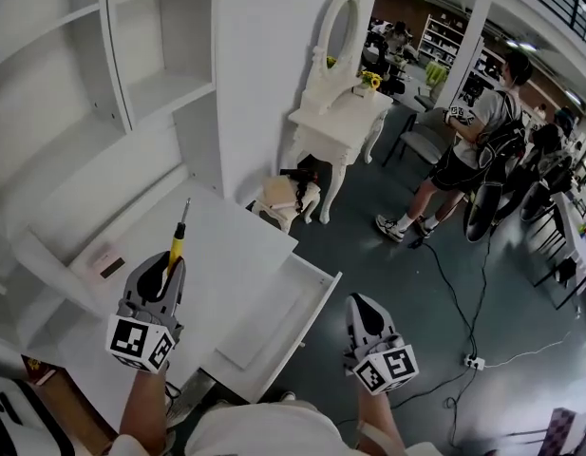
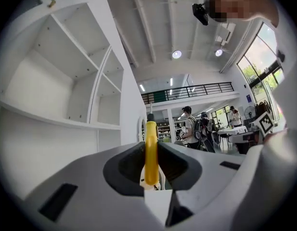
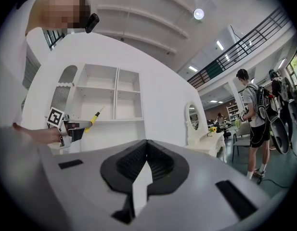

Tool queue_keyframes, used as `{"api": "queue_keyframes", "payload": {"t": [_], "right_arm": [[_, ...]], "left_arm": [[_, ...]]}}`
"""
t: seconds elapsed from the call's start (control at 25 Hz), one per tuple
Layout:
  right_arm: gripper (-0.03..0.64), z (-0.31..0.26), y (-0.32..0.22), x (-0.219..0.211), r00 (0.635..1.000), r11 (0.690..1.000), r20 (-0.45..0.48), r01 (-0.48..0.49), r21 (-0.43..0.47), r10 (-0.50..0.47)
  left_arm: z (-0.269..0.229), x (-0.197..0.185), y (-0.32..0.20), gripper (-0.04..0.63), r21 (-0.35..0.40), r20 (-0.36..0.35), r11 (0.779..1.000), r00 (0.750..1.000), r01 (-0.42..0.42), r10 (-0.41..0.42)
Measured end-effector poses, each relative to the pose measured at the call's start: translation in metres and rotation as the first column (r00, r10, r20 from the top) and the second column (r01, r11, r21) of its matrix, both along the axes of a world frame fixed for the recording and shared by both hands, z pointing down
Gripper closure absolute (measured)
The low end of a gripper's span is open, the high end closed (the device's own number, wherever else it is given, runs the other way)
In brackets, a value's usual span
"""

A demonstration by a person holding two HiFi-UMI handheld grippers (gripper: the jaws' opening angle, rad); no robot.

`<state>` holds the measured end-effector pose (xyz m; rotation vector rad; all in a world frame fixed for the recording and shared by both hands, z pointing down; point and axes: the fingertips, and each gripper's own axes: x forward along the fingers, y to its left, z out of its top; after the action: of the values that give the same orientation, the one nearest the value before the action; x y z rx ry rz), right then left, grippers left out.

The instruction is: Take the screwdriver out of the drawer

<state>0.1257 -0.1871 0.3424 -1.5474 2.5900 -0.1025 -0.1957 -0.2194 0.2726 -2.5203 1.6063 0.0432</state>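
My left gripper (image 1: pixel 167 269) is shut on the yellow handle of the screwdriver (image 1: pixel 179 244), held up above the white desk top (image 1: pixel 231 245). The metal shaft points up and away. In the left gripper view the yellow screwdriver (image 2: pixel 151 153) is clamped upright between the jaws of the left gripper (image 2: pixel 150 146). The open white drawer (image 1: pixel 316 297) sticks out from the desk front, between my two hands. My right gripper (image 1: pixel 360 304) hovers beyond the drawer's right side, over the floor. In its own view the right gripper (image 3: pixel 147 143) is shut with nothing in it, and the screwdriver (image 3: pixel 94 118) shows at far left.
White shelves (image 1: pixel 160 84) rise behind the desk. A white vanity table with an oval mirror (image 1: pixel 338 112) stands further back, with a small stool (image 1: pixel 285 198) beside it. A person (image 1: pixel 468 150) stands at right. A cable and power strip (image 1: pixel 474 362) lie on the dark floor.
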Motion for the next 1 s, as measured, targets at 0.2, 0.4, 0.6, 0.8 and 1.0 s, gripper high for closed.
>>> {"api": "queue_keyframes", "payload": {"t": [0.2, 0.4, 0.6, 0.8, 1.0], "right_arm": [[0.607, -0.018, -0.004, 0.01, 0.999, 0.999, 0.005, -0.037, 0.033, 0.037], [0.607, -0.035, 0.001, 0.023, 0.997, 0.995, -0.006, -0.073, 0.071, 0.073], [0.607, -0.036, 0.007, 0.031, 0.994, 0.991, 0.005, -0.112, 0.069, 0.112], [0.607, -0.038, 0.017, 0.03, 0.992, 0.989, -0.014, -0.125, 0.079, 0.127], [0.607, -0.044, 0.02, 0.025, 0.994, 0.99, -0.017, -0.107, 0.089, 0.109]], "left_arm": [[-0.038, -0.02, 0.024, 0.509, 0.072, 0.02, 0.997, 0.999, 0.028, -0.03], [-0.059, -0.038, 0.045, 0.509, 0.14, -0.004, 0.988, 0.998, 0.065, -0.065], [-0.06, -0.052, 0.064, 0.509, 0.172, -0.053, 0.979, 0.993, 0.114, -0.106], [-0.045, -0.065, 0.083, 0.509, 0.157, -0.084, 0.976, 0.986, 0.153, -0.141], [-0.042, -0.065, 0.09, 0.509, 0.163, -0.095, 0.972, 0.984, 0.167, -0.153]]}}
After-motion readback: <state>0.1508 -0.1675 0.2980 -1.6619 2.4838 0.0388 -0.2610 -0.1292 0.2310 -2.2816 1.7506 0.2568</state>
